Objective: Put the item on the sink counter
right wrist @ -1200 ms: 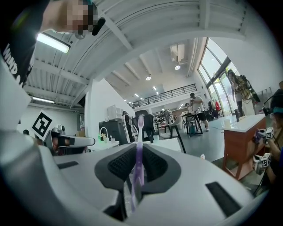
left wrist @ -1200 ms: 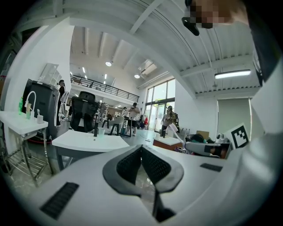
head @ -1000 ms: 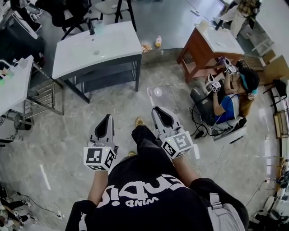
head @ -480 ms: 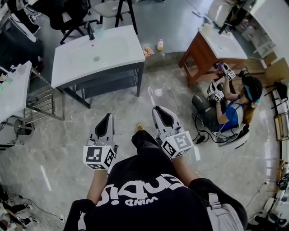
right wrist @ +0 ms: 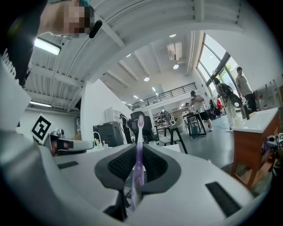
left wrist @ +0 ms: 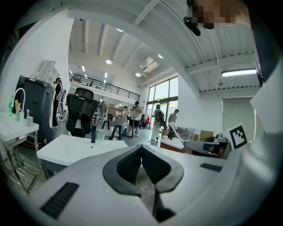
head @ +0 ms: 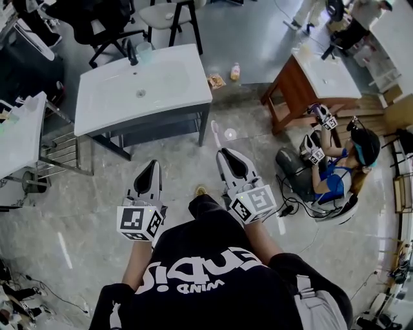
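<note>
The white sink counter (head: 110, 103) on dark legs stands ahead on the left, with a black faucet (head: 132, 51) and a clear cup (head: 144, 50) at its back edge. My right gripper (head: 225, 155) is shut on a purple toothbrush (head: 215, 135), whose head sticks out past the jaws toward the counter's right corner. In the right gripper view the toothbrush (right wrist: 139, 132) stands upright between the pads (right wrist: 121, 163). My left gripper (head: 150, 169) is shut and empty, level with the right one, and short of the counter (left wrist: 70, 148). Its jaws meet in the left gripper view (left wrist: 141, 154).
A wooden vanity with a white top (head: 322, 71) stands at the right. Below it a person (head: 342, 171) sits on the floor with grippers. A metal rack (head: 64, 151) is on the left and a black chair (head: 97, 16) behind the counter. A bottle (head: 235, 71) and a packet (head: 215, 80) lie on the floor.
The sink counter has come closer and sits lower in the head view as the person walks toward it. Both grippers keep their pose, with the toothbrush still held.
</note>
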Motion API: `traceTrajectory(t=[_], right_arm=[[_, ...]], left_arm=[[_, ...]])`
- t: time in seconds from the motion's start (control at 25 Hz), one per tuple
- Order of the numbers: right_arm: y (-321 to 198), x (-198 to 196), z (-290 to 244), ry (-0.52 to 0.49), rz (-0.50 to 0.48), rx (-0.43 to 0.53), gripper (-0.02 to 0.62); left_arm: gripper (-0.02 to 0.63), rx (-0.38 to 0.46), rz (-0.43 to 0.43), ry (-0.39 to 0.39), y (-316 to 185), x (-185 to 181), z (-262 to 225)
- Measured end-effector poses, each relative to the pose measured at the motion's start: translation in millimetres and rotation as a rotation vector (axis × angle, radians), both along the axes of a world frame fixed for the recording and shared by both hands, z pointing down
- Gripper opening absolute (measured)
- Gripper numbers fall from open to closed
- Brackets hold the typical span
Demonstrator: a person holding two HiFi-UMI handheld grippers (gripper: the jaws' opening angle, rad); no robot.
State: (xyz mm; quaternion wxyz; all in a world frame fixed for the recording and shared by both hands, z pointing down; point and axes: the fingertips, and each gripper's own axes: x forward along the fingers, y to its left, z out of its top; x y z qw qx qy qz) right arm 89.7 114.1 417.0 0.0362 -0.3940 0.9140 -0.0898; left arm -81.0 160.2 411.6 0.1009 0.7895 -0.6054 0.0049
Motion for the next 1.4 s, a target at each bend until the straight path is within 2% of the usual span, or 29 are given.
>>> traceTrajectory(t=[0.6, 1.08, 1.4], right_arm=[[-102.9, 3.7, -2.0, -0.003, -0.07, -0.007, 0.057], [-149.1, -11.1, 4.6, -0.012, -0.145, -0.034, 0.057], [-173.1, -22.9, 10.0, -0.005, -0.133, -0.031, 0.057]], left_arm=[[0.02, 0.014, -0.039, -0.009, -108.7, 13.6, -7.3], [0.02, -0.023, -0.118, -0.023, -135.8, 3.0, -0.1], [0.02, -0.01, -0.101, -0.014, -164.2, -9.2, 5.5]])
